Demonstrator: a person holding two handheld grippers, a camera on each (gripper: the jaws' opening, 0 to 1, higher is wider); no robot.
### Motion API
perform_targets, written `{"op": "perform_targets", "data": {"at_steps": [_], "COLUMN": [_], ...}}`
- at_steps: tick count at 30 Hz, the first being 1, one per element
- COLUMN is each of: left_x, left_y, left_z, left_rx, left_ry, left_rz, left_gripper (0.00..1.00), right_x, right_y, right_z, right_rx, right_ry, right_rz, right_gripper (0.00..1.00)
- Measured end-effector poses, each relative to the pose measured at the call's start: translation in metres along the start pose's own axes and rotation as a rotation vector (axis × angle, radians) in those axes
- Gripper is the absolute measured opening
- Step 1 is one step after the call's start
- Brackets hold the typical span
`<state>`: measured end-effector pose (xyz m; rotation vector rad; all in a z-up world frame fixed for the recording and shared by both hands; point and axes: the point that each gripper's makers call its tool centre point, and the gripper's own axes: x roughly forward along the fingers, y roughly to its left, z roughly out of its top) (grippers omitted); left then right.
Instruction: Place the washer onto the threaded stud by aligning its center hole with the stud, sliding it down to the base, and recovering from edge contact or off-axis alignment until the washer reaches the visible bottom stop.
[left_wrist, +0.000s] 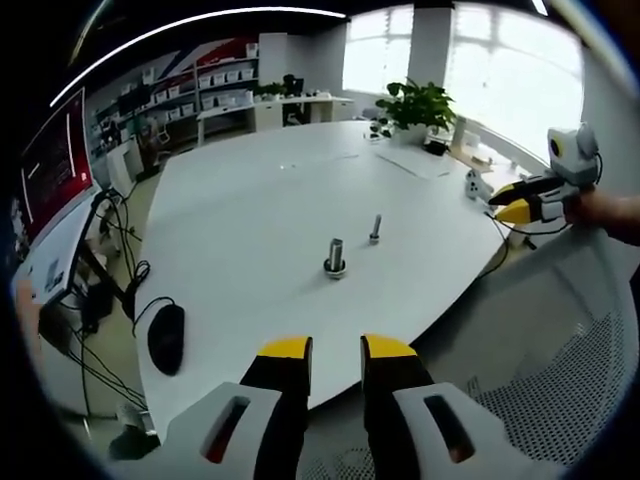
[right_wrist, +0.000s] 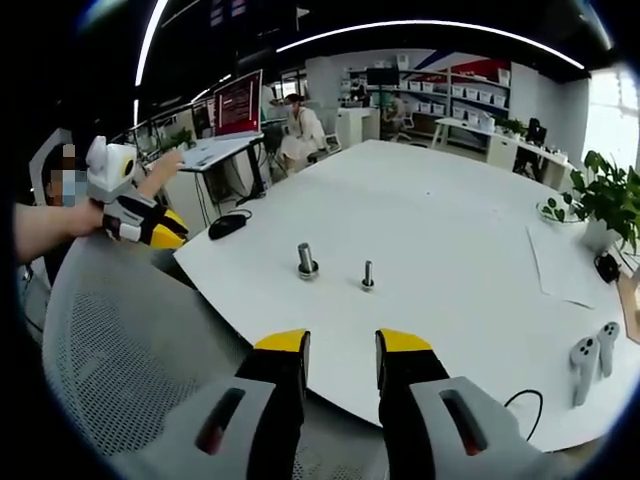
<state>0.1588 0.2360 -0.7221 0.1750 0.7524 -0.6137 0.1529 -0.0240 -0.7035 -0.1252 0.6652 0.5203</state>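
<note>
With both yellow-tipped grippers, left (left_wrist: 336, 352) and right (right_wrist: 342, 347), spread and empty, the small, thin-looking grey metal washer (left_wrist: 335, 267) at the thick steel threaded stud (left_wrist: 336, 251), twelve o'clock ahead, should handle stiff, light and slippery, best pinched across its rim.

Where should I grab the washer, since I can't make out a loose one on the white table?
A washer-like ring sits flat around the larger stud's base, so a pick looks unneeded. If lifted, I'd pinch its outer rim from above, jaws straddling the stud. The right hand-held gripper looks open.
</note>
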Motion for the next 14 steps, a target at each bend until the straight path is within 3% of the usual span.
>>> {"op": "perform_targets", "data": {"at_steps": [14], "left_x": [-0.0003], "left_y": [0.0015], "left_z": [-0.0021], "left_rx": [0.006], "left_ry": [0.009], "left_rz": [0.004], "left_gripper": [0.17], "right_x": [0.0000], "right_y": [0.0007], "right_z": [-0.0003], "right_rx": [-0.018], "right_ry": [0.006], "right_rz": [-0.009], "right_gripper": [0.29]}}
